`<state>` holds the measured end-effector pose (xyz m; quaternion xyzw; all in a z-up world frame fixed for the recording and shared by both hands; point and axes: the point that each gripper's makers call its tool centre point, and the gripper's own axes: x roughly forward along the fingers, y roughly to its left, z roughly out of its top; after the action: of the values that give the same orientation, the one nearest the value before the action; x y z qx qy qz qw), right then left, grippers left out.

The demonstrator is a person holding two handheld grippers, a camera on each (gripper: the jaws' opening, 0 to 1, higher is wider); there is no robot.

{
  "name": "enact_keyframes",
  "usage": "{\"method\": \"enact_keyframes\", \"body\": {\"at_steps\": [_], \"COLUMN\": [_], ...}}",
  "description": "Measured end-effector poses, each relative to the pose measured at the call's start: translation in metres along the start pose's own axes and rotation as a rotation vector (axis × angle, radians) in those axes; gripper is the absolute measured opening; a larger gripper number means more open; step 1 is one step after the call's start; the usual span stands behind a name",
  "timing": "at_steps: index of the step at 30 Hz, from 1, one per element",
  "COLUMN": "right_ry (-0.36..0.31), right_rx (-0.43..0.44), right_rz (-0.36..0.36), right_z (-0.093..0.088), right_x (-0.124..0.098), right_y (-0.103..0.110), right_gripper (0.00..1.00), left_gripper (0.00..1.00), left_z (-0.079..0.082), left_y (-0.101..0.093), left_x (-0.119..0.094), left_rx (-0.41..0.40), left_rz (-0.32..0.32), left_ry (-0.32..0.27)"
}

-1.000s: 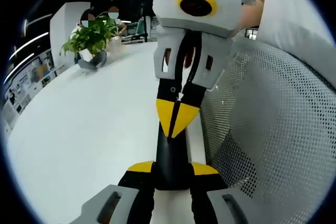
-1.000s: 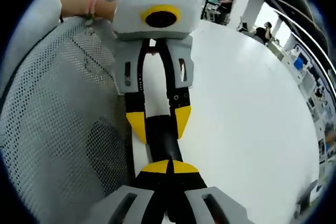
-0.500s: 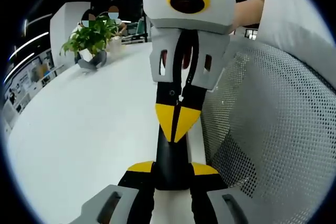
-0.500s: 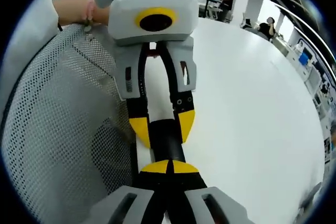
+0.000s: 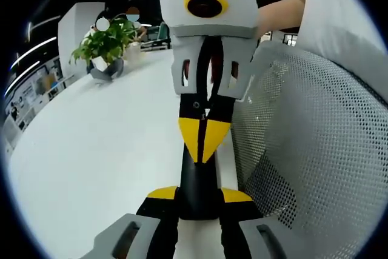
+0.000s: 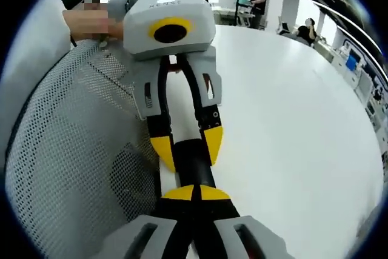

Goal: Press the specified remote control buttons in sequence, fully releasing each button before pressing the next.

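A slim black remote control [image 5: 197, 180] runs away from me, seen end-on, above the white table [image 5: 103, 150]. My left gripper [image 5: 199, 195] is shut on it, one yellow tip on each side. My right gripper [image 5: 203, 142] reaches in from above, its yellow tips shut together into a point that rests on the remote's top face. In the right gripper view, my right gripper [image 6: 194, 193] is shut at the near end of the remote control [image 6: 193, 165], and my left gripper [image 6: 187, 145] clamps the remote from the far side. The buttons are hidden.
A white mesh chair back [image 5: 315, 150] stands close beside the grippers, also seen as the chair back [image 6: 66, 150]. A potted plant [image 5: 104, 47] sits at the table's far end. A person's forearm [image 5: 279, 13] holds the right gripper. People sit in the distance [image 6: 309, 28].
The right gripper's body has tilted slightly to the left in the left gripper view. Its shut tips stay on the remote, and the left gripper's hold is unchanged.
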<state>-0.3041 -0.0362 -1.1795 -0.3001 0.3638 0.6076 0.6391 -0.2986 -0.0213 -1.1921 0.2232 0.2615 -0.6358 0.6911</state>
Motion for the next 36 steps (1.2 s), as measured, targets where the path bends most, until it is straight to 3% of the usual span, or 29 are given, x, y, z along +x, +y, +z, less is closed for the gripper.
{"method": "enact_keyframes", "body": {"at_steps": [4, 5, 7, 16, 25, 29, 33, 36], "right_ry": [0.034, 0.040, 0.024, -0.082, -0.073, -0.072, -0.070, -0.061], "right_rx": [-0.062, -0.060, -0.027, 0.014, -0.056, -0.061, -0.061, -0.076], "right_rz": [-0.043, -0.046, -0.014, -0.004, -0.012, -0.014, -0.020, -0.034], "right_z": [-0.009, -0.013, -0.018, -0.022, -0.018, -0.018, -0.017, -0.018], "right_x": [-0.002, -0.001, 0.002, 0.000, 0.004, 0.005, 0.004, 0.005], "right_y": [-0.005, -0.006, -0.004, -0.010, -0.005, -0.005, -0.005, -0.005], "right_gripper": [0.17, 0.25, 0.30, 0.25, 0.23, 0.22, 0.22, 0.22], "left_gripper": [0.24, 0.24, 0.24, 0.24, 0.25, 0.26, 0.29, 0.35], "left_z": [0.000, 0.000, 0.000, 0.001, 0.001, -0.002, -0.004, 0.003], "left_y": [0.000, 0.000, 0.000, -0.001, -0.002, 0.002, 0.004, 0.011], "left_x": [0.000, 0.000, 0.000, 0.001, 0.001, -0.003, -0.009, -0.022], "left_rx": [0.000, -0.003, -0.008, -0.009, -0.024, -0.110, -0.215, -0.265], "left_rz": [0.000, 0.001, 0.004, 0.008, 0.043, 0.103, 0.130, 0.194], "left_ry": [0.000, -0.001, -0.007, 0.016, 0.055, 0.115, 0.138, 0.090]}}
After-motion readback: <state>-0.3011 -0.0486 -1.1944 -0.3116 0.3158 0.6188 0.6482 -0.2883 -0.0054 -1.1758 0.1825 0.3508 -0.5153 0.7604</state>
